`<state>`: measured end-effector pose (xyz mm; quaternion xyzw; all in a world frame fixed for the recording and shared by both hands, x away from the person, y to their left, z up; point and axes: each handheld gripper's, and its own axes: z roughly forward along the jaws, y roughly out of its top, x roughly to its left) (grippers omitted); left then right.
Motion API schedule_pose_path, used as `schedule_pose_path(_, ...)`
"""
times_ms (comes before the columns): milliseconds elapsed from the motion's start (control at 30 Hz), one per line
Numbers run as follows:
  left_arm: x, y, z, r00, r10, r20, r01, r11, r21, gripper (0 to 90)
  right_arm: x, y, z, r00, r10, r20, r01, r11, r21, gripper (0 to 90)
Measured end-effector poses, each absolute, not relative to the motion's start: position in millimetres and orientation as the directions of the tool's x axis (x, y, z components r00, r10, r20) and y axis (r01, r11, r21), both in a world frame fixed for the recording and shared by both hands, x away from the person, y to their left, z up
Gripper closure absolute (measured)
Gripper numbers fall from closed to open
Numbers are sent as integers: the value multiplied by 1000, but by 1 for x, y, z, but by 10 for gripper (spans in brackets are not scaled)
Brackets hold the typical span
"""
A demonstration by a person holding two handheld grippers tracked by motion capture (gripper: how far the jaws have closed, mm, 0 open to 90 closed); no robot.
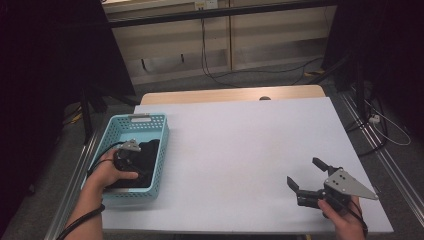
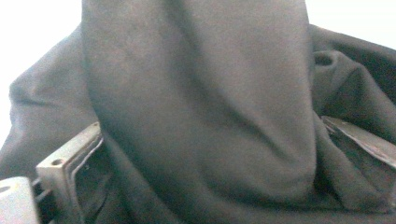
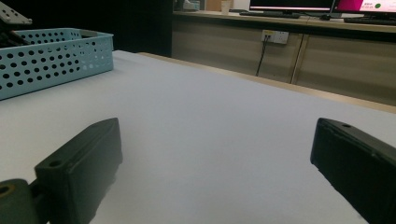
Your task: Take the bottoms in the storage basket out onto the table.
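Left gripper (image 1: 131, 156) sat inside blue perforated basket (image 1: 116, 131), down among black cloth (image 1: 145, 157). Left gripper view: black cloth (image 2: 201, 107) draped over and between jaws, pressing close to camera; jaws looked parted with fabric bunched between them, firm pinch could not be told. Cloth lay in basket, at left edge of white table (image 1: 240, 145). Right gripper (image 1: 305, 180) hovered well right of basket, near table's front edge, jaws spread wide, holding nothing.
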<state>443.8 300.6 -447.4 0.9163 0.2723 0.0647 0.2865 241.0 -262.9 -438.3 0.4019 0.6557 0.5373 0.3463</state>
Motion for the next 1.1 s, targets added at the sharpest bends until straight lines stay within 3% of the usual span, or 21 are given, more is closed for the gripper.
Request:
schedule_pose_path(633, 442, 292, -434, 842, 530, -99, 507, -718, 477, 379, 242, -262, -439, -443, 896, -15, 162, 97, 982, 16)
schedule_pose_path(800, 441, 294, -432, 845, 516, -143, 515, -711, 479, 570, 243, -261, -439, -444, 896, -13, 161, 94, 983, 16)
schedule_pose_path(933, 439, 298, -434, 838, 516, -178, 529, -685, 501, 623, 243, -261, -439, -442, 897, -15, 161, 96, 982, 16)
schedule_pose_path(1100, 440, 293, -432, 828, 530, -184, 549, -695, 464, 672, 243, -261, -439, -452, 892, -13, 157, 94, 983, 15)
